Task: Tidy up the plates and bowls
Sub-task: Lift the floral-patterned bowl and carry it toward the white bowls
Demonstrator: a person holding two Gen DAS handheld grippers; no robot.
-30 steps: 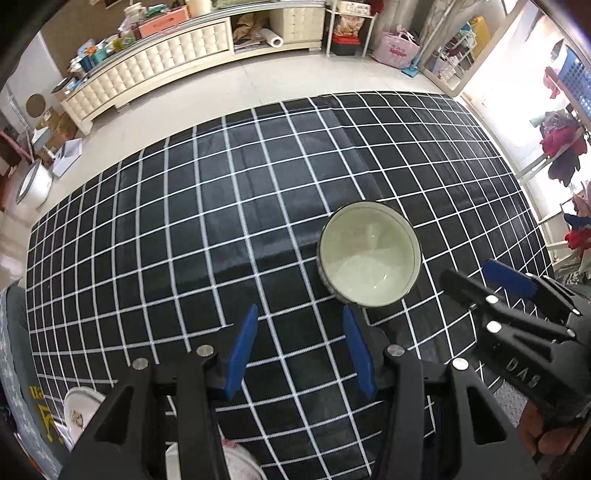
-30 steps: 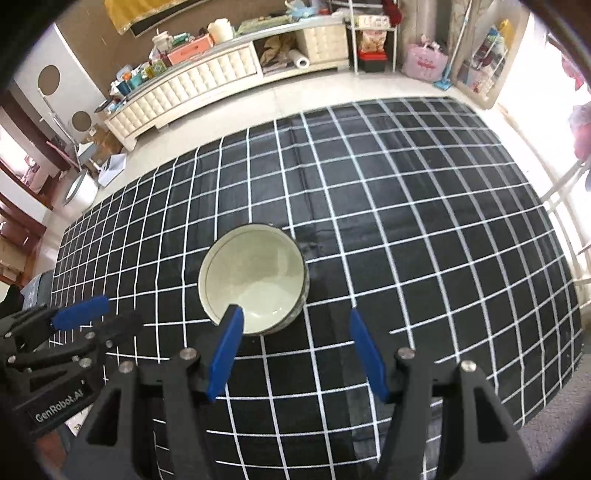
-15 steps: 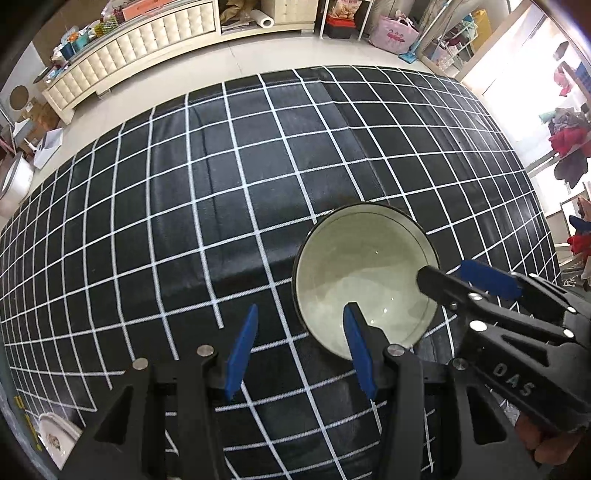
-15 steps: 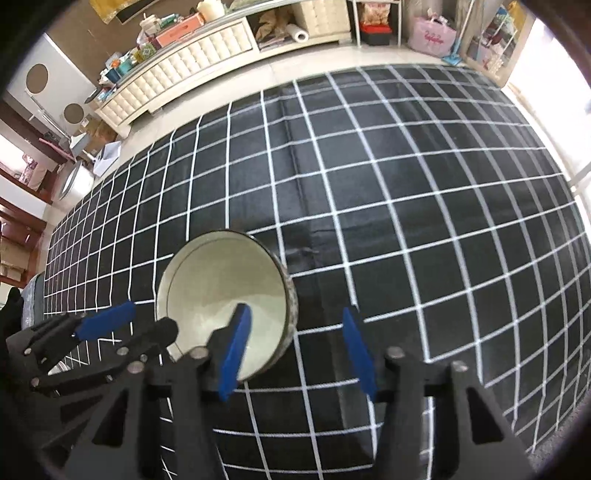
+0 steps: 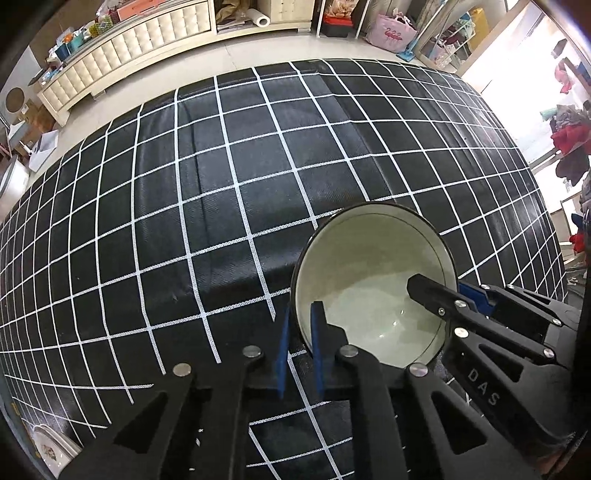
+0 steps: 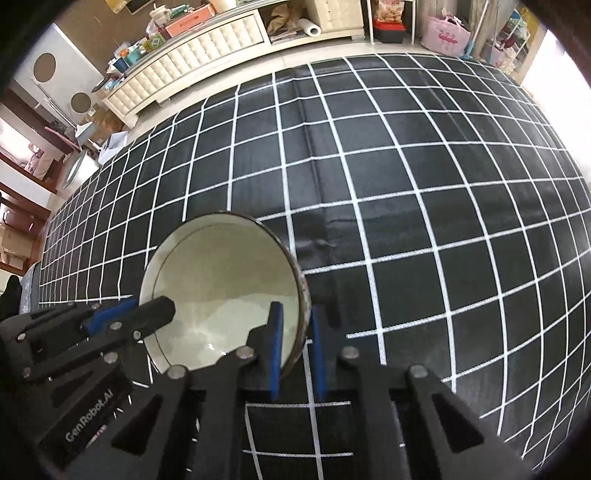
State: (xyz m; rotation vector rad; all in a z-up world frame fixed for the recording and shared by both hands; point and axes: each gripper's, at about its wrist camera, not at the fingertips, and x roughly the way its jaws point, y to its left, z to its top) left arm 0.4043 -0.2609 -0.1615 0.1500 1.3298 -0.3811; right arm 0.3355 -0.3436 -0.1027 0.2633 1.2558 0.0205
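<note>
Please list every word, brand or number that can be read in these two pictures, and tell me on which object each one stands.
"DAS": on the black body of the right gripper, seen in the left wrist view.
"GenRobot.AI": on the black body of the left gripper, seen in the right wrist view.
Pink bag by the far shelf: a print, too small to read.
Bowl: no text.
</note>
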